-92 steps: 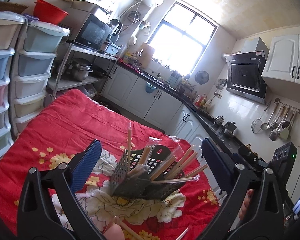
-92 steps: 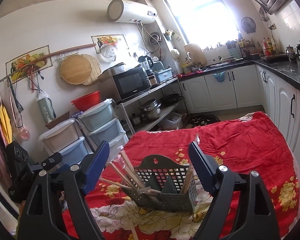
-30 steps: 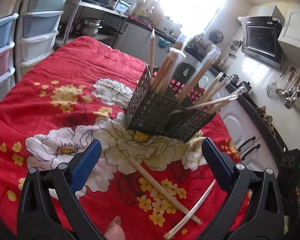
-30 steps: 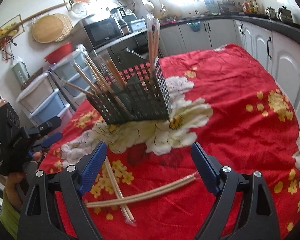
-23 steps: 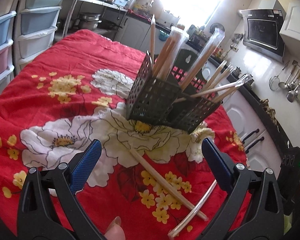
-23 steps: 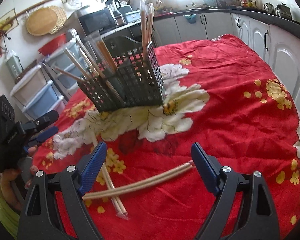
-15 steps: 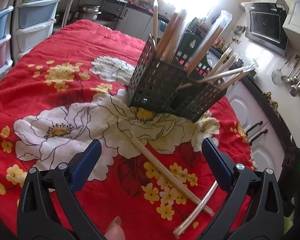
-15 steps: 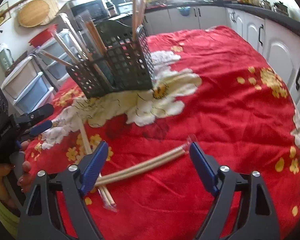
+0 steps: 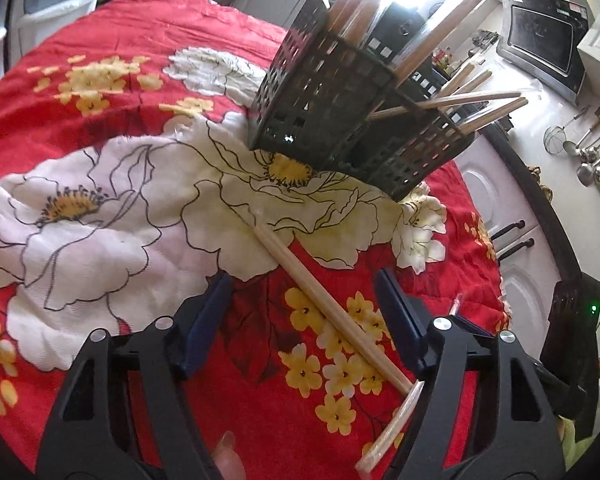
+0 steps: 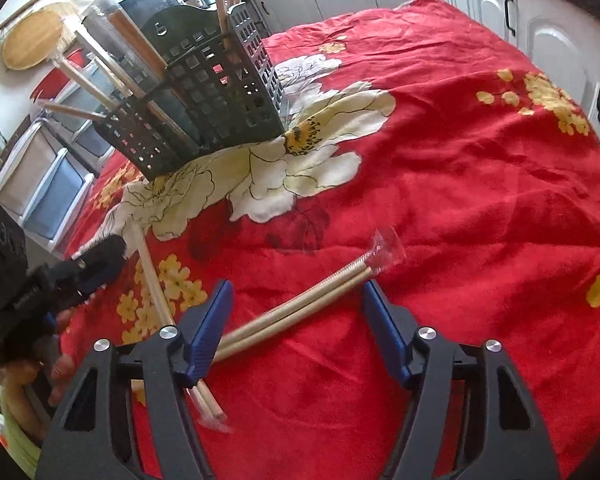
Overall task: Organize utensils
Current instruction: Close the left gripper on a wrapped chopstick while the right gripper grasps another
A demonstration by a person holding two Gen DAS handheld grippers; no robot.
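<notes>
A black mesh caddy (image 9: 352, 128) stands on a red flowered cloth (image 9: 100, 92), already holding many wrapped chopsticks (image 9: 452, 28) that lean out of its compartments. Two more wrapped pairs lie loose on the cloth in front of it, crossing at their near ends. The left gripper (image 9: 304, 312) hangs low over one pair (image 9: 320, 300), which runs diagonally from the white flower toward the near right; its jaws have just been closing, they stand partly open, and the sticks lie between the blue pads without being touched. The right gripper (image 10: 296, 312) hangs over the other pair (image 10: 300, 304), whose clear wrapper tip sticks out just beyond the right pad; its jaws have also just been closing, partly open, astride the sticks with no pad pressing on them. In the right wrist view the left gripper sits at the left edge, beside the first pair.
</notes>
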